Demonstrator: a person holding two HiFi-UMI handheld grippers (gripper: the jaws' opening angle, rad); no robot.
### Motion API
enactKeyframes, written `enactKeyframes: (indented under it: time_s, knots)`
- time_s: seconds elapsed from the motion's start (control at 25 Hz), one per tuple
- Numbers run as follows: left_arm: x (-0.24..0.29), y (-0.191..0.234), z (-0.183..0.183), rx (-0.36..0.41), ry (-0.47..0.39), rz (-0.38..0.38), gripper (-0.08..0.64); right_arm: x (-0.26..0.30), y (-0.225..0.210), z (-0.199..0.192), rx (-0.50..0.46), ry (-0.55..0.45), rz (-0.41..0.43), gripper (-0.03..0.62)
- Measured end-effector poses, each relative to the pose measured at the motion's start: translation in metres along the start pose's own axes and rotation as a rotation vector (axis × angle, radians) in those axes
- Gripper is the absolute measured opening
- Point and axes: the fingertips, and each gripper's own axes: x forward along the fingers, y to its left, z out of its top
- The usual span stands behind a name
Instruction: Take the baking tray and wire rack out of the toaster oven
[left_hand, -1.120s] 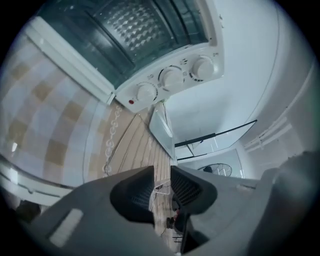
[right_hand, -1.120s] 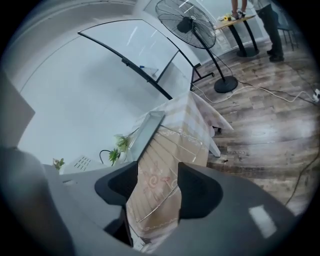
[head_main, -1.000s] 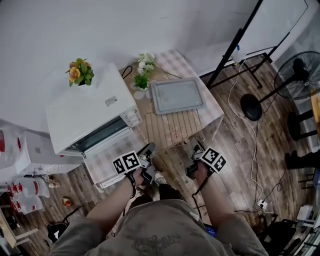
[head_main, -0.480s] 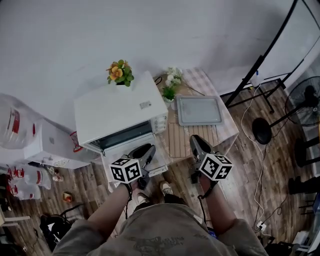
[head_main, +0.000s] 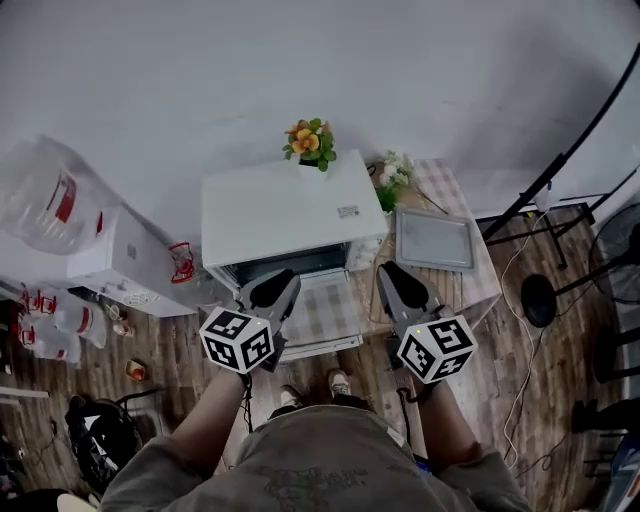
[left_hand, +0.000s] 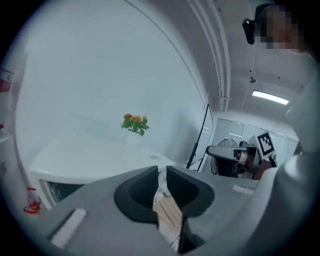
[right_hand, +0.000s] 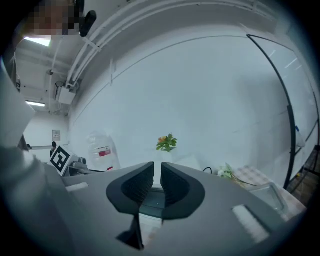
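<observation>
The white toaster oven (head_main: 290, 210) stands on the checked table, its door (head_main: 320, 310) folded down and open. The dark cavity (head_main: 290, 268) shows no rack that I can make out. A grey baking tray (head_main: 435, 240) lies on the table right of the oven. My left gripper (head_main: 275, 290) (left_hand: 162, 172) hangs level before the door's left side, shut and empty. My right gripper (head_main: 400, 285) (right_hand: 157, 167) is level at the door's right; its jaws have just been closing and nothing is between them.
An orange flower pot (head_main: 310, 145) sits on the oven and white flowers (head_main: 392, 172) behind the tray. A slatted mat (left_hand: 167, 212) lies beside the door. A water bottle (head_main: 45, 195) and white cabinet (head_main: 120, 265) stand left; a black stand (head_main: 560, 160) stands right.
Both grippers have risen from the table's near edge and rolled upright in front of the oven door. The right jaws have closed. The head view has swung left onto the oven.
</observation>
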Motion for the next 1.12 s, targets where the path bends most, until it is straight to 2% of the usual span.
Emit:
enactKeyframes:
  time_s: [0.16, 0.36, 0.56, 0.64, 0.76, 1.12]
  knots:
    - [-0.038, 0.016, 0.026, 0.047, -0.063, 0.067, 0.060, 0.007, 0.039, 0.021, -0.005, -0.022, 0.097, 0.066]
    - [-0.085, 0.027, 0.057, 0.083, -0.153, 0.135, 0.057, 0.013, 0.085, 0.040, -0.131, -0.041, 0.185, 0.058]
    - [-0.124, 0.033, 0.067, 0.203, -0.162, 0.209, 0.054, 0.018, 0.129, 0.046, -0.218, -0.028, 0.304, 0.026]
    - [-0.138, 0.036, 0.069, 0.218, -0.168, 0.238, 0.038, 0.022, 0.144, 0.042, -0.261, -0.007, 0.343, 0.026]
    - [-0.158, 0.041, 0.071, 0.206, -0.192, 0.271, 0.008, 0.028, 0.158, 0.039, -0.282, -0.004, 0.372, 0.026]
    - [-0.181, 0.045, 0.073, 0.241, -0.203, 0.322, 0.006, 0.036, 0.178, 0.041, -0.265, -0.019, 0.416, 0.026]
